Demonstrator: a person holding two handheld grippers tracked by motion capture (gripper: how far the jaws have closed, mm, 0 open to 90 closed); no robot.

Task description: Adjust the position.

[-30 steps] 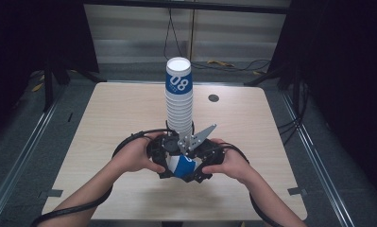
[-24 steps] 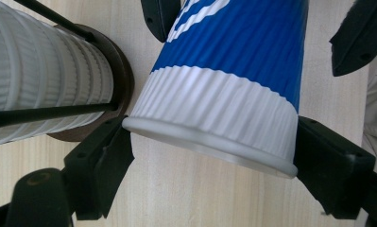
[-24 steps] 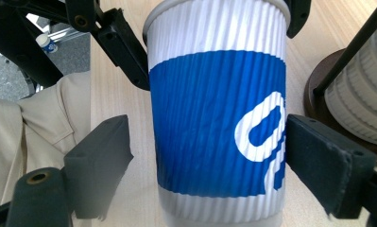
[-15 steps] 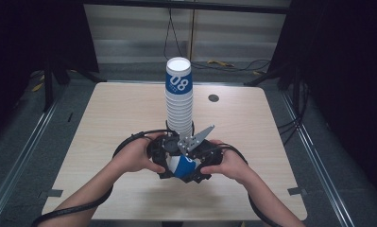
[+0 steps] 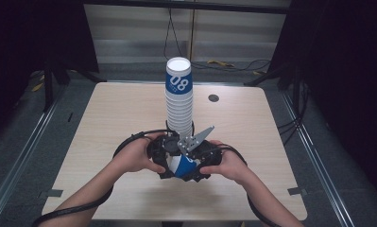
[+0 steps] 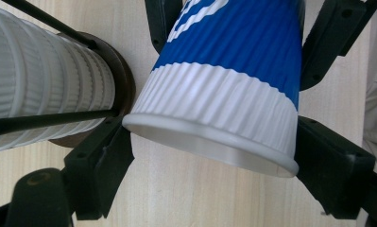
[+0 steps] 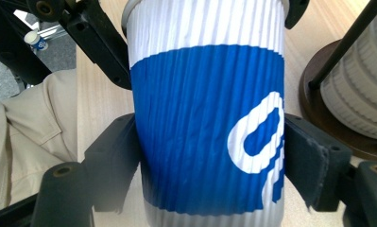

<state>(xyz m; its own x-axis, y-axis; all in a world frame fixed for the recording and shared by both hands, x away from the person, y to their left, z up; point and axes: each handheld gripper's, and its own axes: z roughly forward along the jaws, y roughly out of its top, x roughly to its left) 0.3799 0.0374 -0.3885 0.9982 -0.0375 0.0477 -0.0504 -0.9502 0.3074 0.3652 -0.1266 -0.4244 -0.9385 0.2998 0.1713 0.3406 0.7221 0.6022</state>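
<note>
A blue-and-white ribbed paper cup (image 5: pixel 181 165) lies tilted between both grippers, low over the table's near middle. My left gripper (image 5: pixel 165 153) is shut on its white rim end (image 6: pixel 214 142). My right gripper (image 5: pixel 201 160) is shut on the cup's blue body (image 7: pixel 209 142), which carries a white numeral. Just behind them rises a tall stack of the same cups (image 5: pixel 179 99), topped by one marked 08. The stack (image 6: pixel 44 75) sits on a dark round base (image 6: pixel 124 78) with thin black rods, and it also appears at the right gripper view's edge (image 7: pixel 361 94).
The light wooden table (image 5: pixel 106 118) has a small dark disc (image 5: pixel 213 98) at the back right. Black cables loop from both grippers around the hands. Metal rails run along the floor on both sides of the table. A beige sleeve (image 7: pixel 30 137) shows at left.
</note>
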